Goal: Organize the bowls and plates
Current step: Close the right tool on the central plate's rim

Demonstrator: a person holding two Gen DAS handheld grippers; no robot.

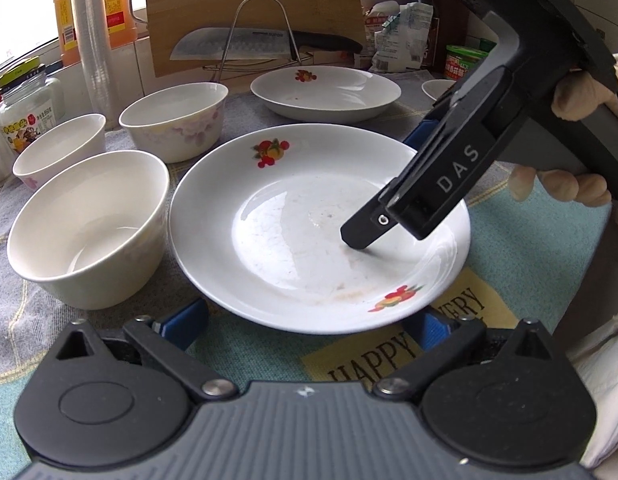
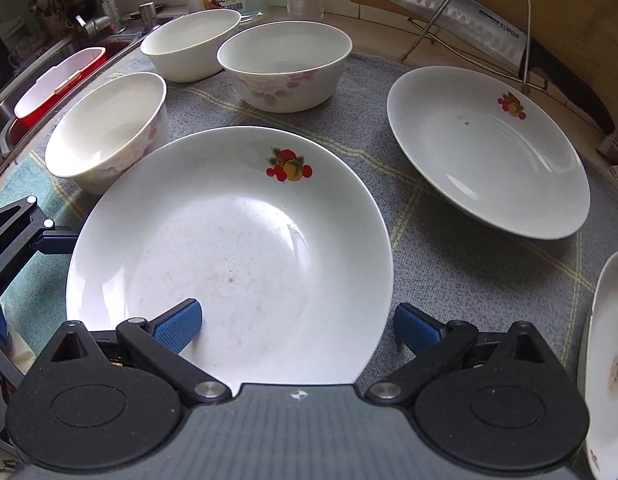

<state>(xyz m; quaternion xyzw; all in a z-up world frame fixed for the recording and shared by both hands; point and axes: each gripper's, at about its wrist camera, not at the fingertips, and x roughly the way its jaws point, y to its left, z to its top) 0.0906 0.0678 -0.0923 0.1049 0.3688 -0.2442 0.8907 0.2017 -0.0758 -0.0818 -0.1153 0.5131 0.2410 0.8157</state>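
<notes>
A white plate with fruit prints [image 1: 293, 216] [image 2: 229, 240] lies on the cloth mat in the middle. My right gripper [image 2: 299, 328] [image 1: 389, 186] stands open astride its rim: one fingertip [image 1: 361, 236] rests inside the plate, the other blue pad [image 2: 419, 330] is outside the edge. My left gripper [image 1: 309, 328] is open at the plate's near rim with nothing held, and one of its fingers [image 2: 57, 236] shows at the plate's left. Three white bowls [image 1: 89, 232] [image 1: 173, 120] [image 1: 57, 152] stand to the left. A second fruit plate [image 1: 325, 92] [image 2: 489, 148] lies behind.
A third plate [image 2: 609, 360] [image 1: 437, 88] sits at the right edge. A knife [image 1: 237, 46] lies on a wire rack against a cutting board [image 1: 249, 8]. Jars and bottles [image 1: 29, 104] line the back. A sink with a red tub [image 2: 57, 80] is beyond the bowls. A gloved hand [image 1: 577, 92] holds the right gripper.
</notes>
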